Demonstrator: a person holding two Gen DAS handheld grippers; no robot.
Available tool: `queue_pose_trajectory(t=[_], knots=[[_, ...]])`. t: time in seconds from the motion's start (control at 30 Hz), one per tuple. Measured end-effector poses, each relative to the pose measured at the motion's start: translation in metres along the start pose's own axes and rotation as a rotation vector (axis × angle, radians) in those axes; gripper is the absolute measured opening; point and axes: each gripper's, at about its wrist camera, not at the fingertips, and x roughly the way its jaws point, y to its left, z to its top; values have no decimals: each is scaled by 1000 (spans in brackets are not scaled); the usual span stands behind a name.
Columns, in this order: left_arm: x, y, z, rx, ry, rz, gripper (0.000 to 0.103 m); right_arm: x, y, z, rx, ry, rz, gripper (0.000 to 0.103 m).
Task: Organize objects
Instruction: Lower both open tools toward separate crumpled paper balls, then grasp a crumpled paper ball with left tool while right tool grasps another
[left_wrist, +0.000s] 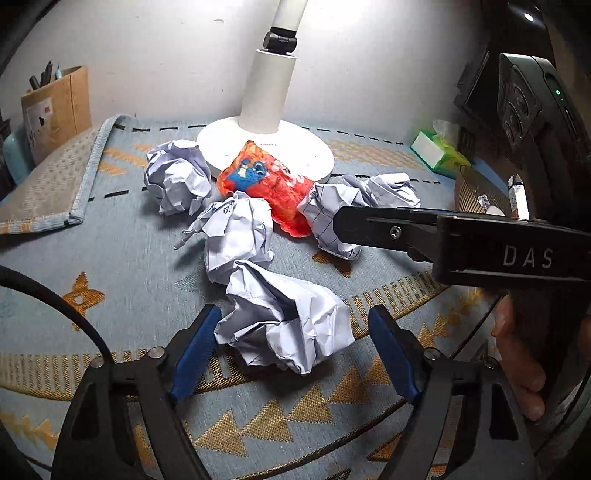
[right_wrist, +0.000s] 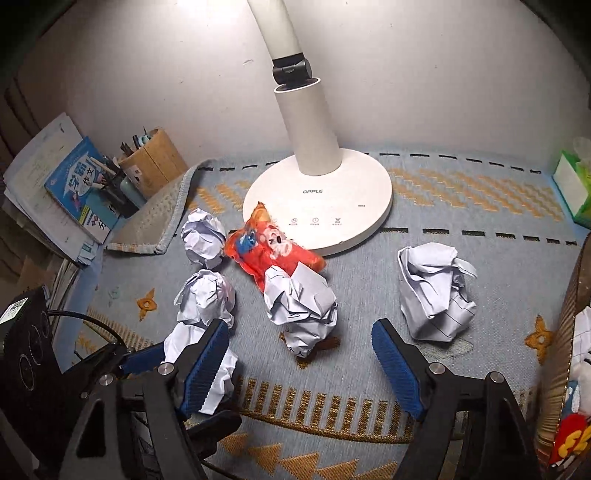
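Cardboard pen holder (right_wrist: 155, 162): far left at the wall, pens standing in it, with a blue book (right_wrist: 83, 188) leaning just beside it.
Folded mat corner (left_wrist: 66, 181): turned over at the left of the patterned blue cloth (left_wrist: 122, 258) that covers the bench.
Far-left paper ball (left_wrist: 177, 181): on the cloth, just beside the lamp base.
Left claw (left_wrist: 295, 332): fingers apart, low over the cloth, a large crumpled paper ball (left_wrist: 284, 325) lying between the blue pads (left_wrist: 195, 347); whether the pads touch it cannot be told.
Middle paper ball (left_wrist: 236, 236): just behind the large one, touching it.
Snack packet (left_wrist: 266, 184): red-orange, lying partly on the front edge of the white lamp base (right_wrist: 317, 199).
Lamp: white stem rising from the round base, marked OPPLE, against the wall.
Right claw (right_wrist: 299, 354): fingers apart, holding nothing; a paper ball (right_wrist: 303, 306) lies ahead between them, its far end against the snack packet.
Right-hand paper ball (right_wrist: 436, 295): lined paper, apart from the others, beyond the right finger (right_wrist: 395, 365) in the right wrist view.
Tissue box (left_wrist: 439, 155): green, far right near the wall.
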Motion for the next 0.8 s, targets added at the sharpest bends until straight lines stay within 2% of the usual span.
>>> queue_pose_trajectory(t=[0.1,0.17,0.23,0.33,0.5,0.67,0.8], knots=[[4,0,-1,-22,-10,-20,62,14,1,1,-4,14,-4,62],[2,-2,-1,-16,-15,-36,56,19,0,1,1,24,1,37],[-2,-2,-3,-16,-32,-29,55,18,-2,0,18,18,16,30],[-12,-1,-4,-23,-55,-32,54,-1,-7,-6,23,-23,24,29],[-41,-5,-21,-25,-69,16,54,-42,-3,-24,-8,-52,18,29],[-69,-2,-60,-39,0,212,54,-76,2,-72,-64,-18,-27,29],[-88,10,-98,-43,6,309,56,-84,9,-118,-154,-4,-151,29]])
